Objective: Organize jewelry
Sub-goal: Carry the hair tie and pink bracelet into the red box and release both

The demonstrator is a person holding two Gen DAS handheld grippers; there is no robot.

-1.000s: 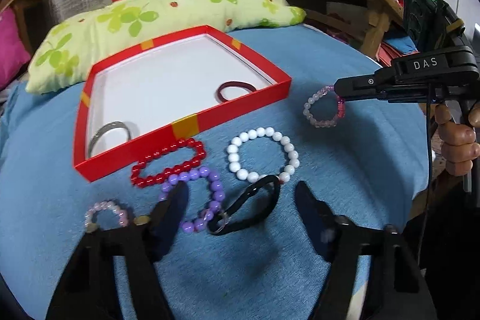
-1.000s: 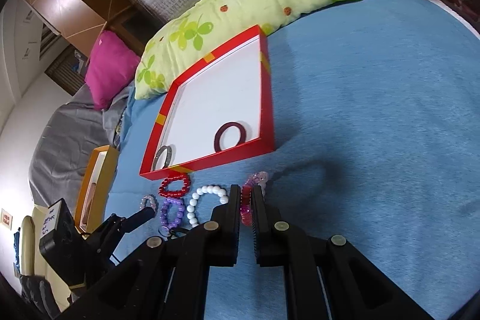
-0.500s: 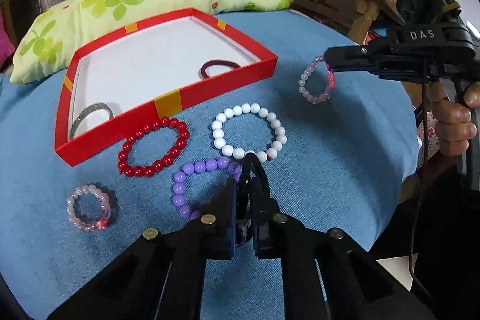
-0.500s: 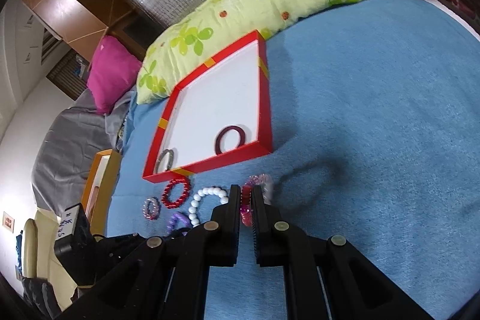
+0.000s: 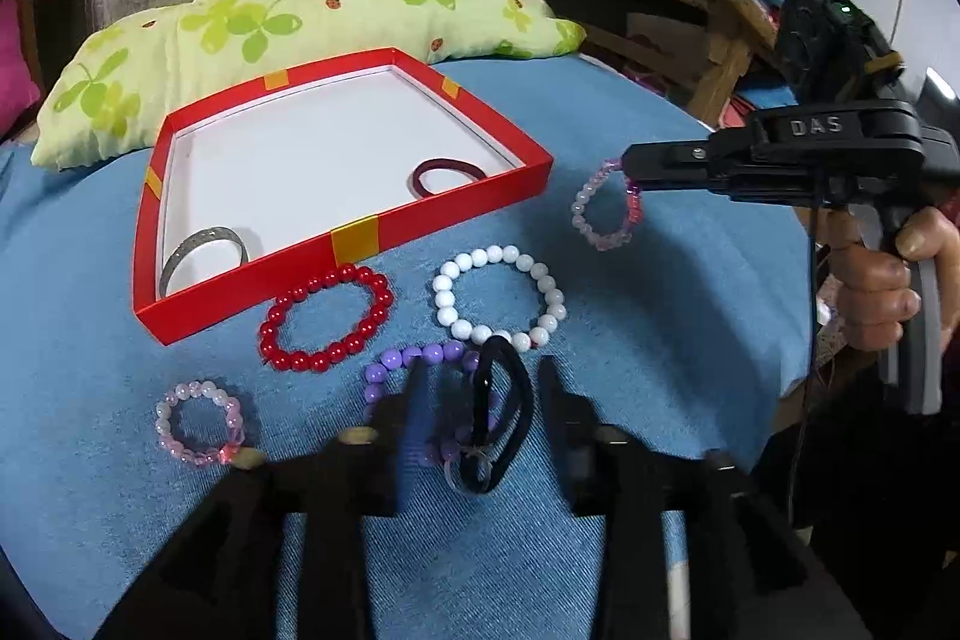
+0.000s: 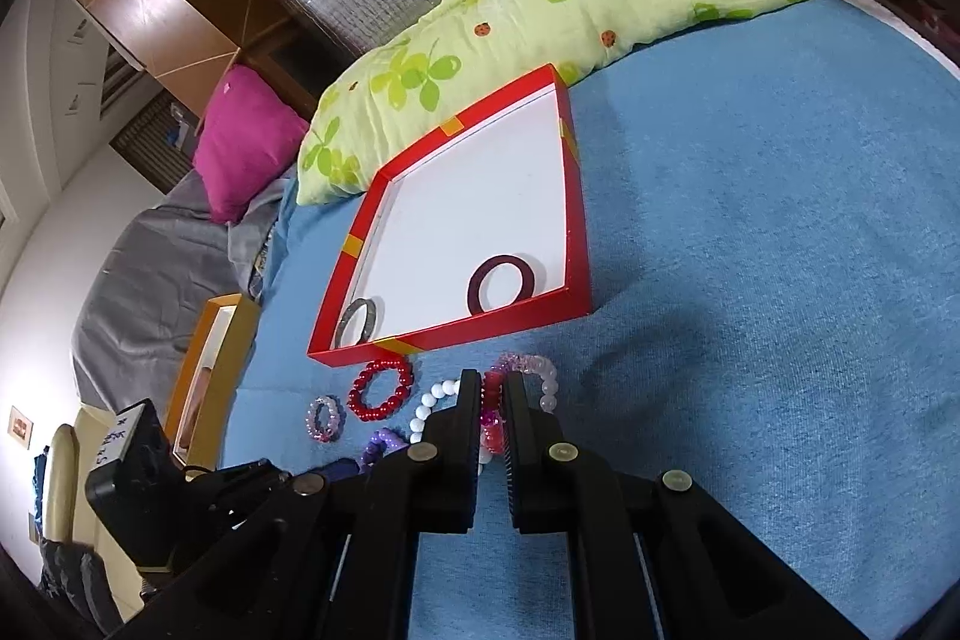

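Down at the left gripper (image 5: pixel 480 376), the matte black jaws are opening, with the soft black hair tie (image 5: pixel 501 424) lying loose between them, touching neither pad; half a second ago they were pinched shut on it. The tie lies across the glossy purple bead bracelet (image 5: pixel 414 358) on the nubby blue cloth (image 5: pixel 660 340). The right gripper (image 6: pixel 493 388) is clamped on the translucent pink bead bracelet (image 5: pixel 606 208), as it was before, holding it just off the cloth beside the box. Near the left jaws lie a round white bead bracelet (image 5: pixel 498 298), a shiny red bead bracelet (image 5: pixel 327 319) and a small pale pink bead ring (image 5: pixel 201 430). Beyond them sits the shallow red cardboard box (image 5: pixel 354 238), white inside, holding a maroon fabric band (image 5: pixel 447 175) and a glittery silver bangle (image 5: pixel 204 253). Behind it lies a clover-print pillow (image 5: pixel 288 28).
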